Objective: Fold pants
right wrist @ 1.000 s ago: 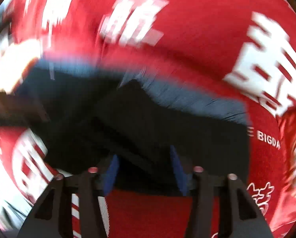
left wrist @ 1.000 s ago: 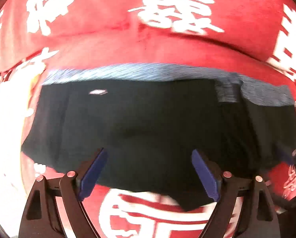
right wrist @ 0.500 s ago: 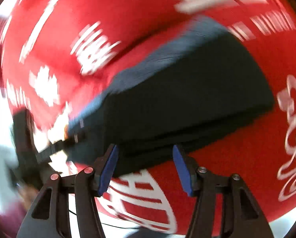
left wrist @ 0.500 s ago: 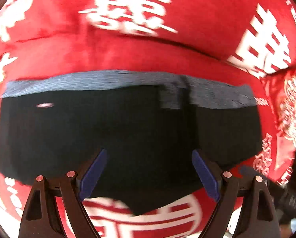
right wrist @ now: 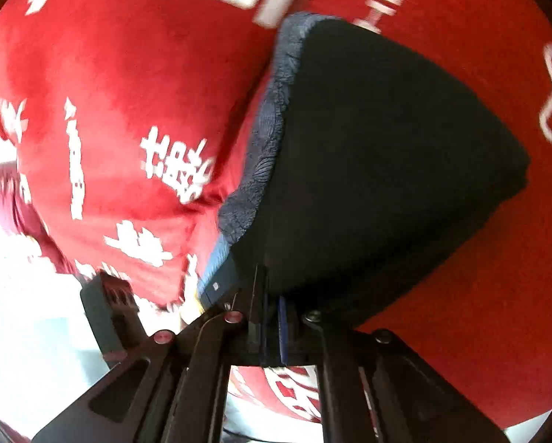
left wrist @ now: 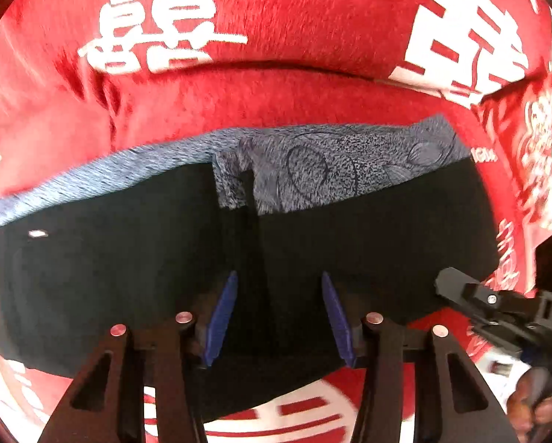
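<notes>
In the left wrist view, the black pants lie folded on the red blanket (white characters printed on it), the grey-blue waistband along the far edge. The left gripper is parted, its blue pads set over the near edge of the cloth and grasping nothing. The right gripper enters at the right, at the garment's near right corner.

In the right wrist view, the right gripper is clenched on the near edge of the pants, the pads pressed almost together on the fabric. The folded stack runs away from it, waistband at the left.

Judgement: the step in hand is gripping for a further fold. The next move calls for the left gripper to close on its edge, then both to lift together and carry the edge across evenly.
</notes>
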`<action>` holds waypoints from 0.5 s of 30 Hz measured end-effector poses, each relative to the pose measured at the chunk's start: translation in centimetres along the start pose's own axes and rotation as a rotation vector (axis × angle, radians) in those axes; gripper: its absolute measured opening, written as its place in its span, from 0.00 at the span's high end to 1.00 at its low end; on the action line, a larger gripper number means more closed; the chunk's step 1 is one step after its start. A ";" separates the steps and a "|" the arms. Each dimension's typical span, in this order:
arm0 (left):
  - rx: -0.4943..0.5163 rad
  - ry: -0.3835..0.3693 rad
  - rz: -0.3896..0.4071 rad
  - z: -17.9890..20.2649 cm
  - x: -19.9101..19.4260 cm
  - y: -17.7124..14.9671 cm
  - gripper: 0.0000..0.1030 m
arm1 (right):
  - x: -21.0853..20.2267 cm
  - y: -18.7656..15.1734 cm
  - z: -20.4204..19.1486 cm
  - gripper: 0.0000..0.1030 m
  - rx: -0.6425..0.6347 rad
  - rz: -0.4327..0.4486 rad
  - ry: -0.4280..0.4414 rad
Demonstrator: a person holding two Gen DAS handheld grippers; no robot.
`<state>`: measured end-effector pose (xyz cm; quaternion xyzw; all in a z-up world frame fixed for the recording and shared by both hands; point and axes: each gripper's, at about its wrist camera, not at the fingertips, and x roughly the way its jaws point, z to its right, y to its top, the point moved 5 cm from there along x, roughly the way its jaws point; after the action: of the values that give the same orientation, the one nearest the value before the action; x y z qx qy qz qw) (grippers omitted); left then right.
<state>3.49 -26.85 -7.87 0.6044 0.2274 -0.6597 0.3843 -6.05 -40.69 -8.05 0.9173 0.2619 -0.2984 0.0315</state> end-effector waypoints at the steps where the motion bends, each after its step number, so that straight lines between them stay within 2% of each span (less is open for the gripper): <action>1: -0.002 0.023 -0.009 -0.4 0.6 -0.5 0.49 | 0.4 -0.3 0.1 0.96 -0.013 -0.021 -0.024; 3: -0.054 0.011 -0.029 -1.4 1.6 -1.1 0.42 | 2.1 -0.4 1.9 0.96 -0.039 -0.076 -0.151; 5: -0.087 0.016 -0.014 -2.0 1.4 -1.2 0.37 | 2.8 -0.2 2.4 0.95 -0.067 -0.100 -0.163; 6: -0.081 0.027 -0.010 -2.0 1.2 -1.1 0.29 | 2.7 -0.1 2.0 0.92 -0.077 -0.115 -0.164; 7: -0.073 0.051 0.003 -2.0 0.8 -1.1 0.20 | 2.5 -0.1 1.0 0.81 -0.139 -0.160 -0.177; 8: -0.067 0.064 0.016 -2.1 0.5 -1.0 0.20 | 2.3 -0.2 0.1 0.74 -0.209 -0.192 -0.197; 9: -0.062 0.066 0.022 -2.2 0.1 -0.9 0.20 | 2.1 -0.2 -0.8 0.58 -0.260 -0.202 -0.210; 10: -0.058 0.066 0.025 -2.4 -0.3 -0.7 0.20 | 1.4 -0.1 -2.1 0.48 -0.336 -0.198 -0.215; 12: -0.063 0.076 0.041 -2.8 -1.0 -0.4 0.20 | -0.9 1.1 -3.8 0.46 -0.439 -0.151 -0.191; 15: -0.066 0.090 0.089 -2.5 -2.3 1.3 0.20 | -4.0 5.5 -3.6 0.46 -0.454 -0.015 -0.229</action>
<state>5.96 -25.17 -5.83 0.6298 0.2392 -0.6064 0.4224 -4.07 -46.49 -3.38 0.8449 0.3239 -0.3340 0.2641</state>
